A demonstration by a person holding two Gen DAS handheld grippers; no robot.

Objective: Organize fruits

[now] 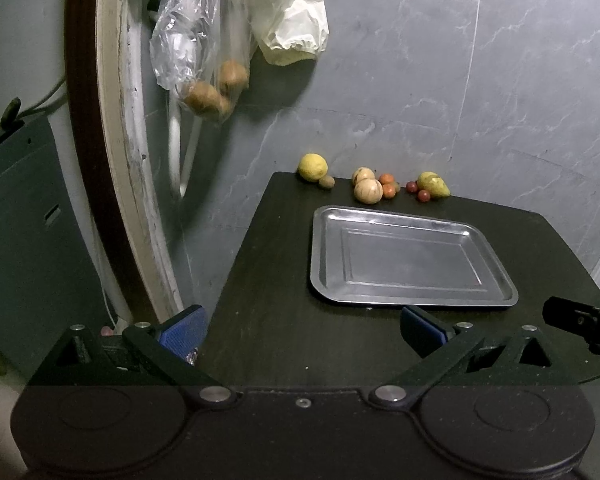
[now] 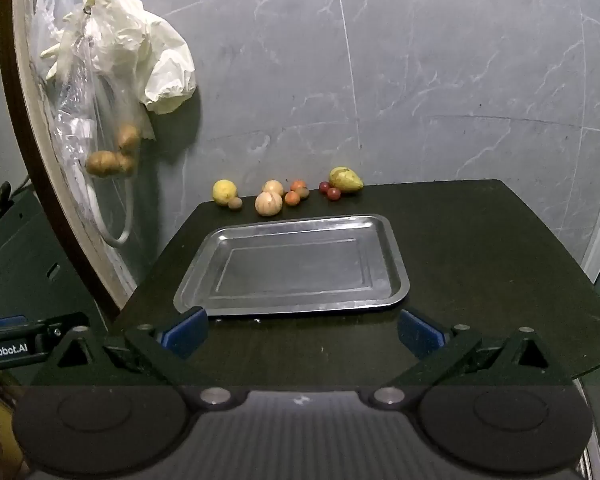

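Blue-padded fingers [image 1: 184,334] of the left gripper [image 1: 304,330] fill the bottom of the left wrist view, spread wide with nothing between them. In the right wrist view the right gripper [image 2: 302,332] stands the same way: its fingers [image 2: 186,330] are parted and hold nothing. Each gripper also shows at the edge of the other's view, at mid-right in the left view and at lower left in the right one.

Just beyond both pairs of fingers lies the dark bench [image 1: 280,340], and on it, in the middle of each frame, a steel tray [image 2: 396,276] with a bare floor; no fruit is in it.

Along the far edge of the bench, near the grey marbled wall [image 2: 440,60], the fruits sit in loose clusters well apart from the tray. From the left of the frame: a round yellow fruit [image 2: 224,191] with a small brown one [image 2: 235,203] just beside it; two pale round fruits [image 2: 268,203] with small orange ones [image 2: 292,198] next to them; then two small red fruits [image 2: 333,193] beside a yellow-green pear [image 2: 345,179].

At upper left, plastic bags [image 1: 204,60] hang from the wall, one holding brown fruits.

By my reading, nothing has been sorted yet: every fruit on the bench is still to be picked up, and the tray looks like the likely destination.
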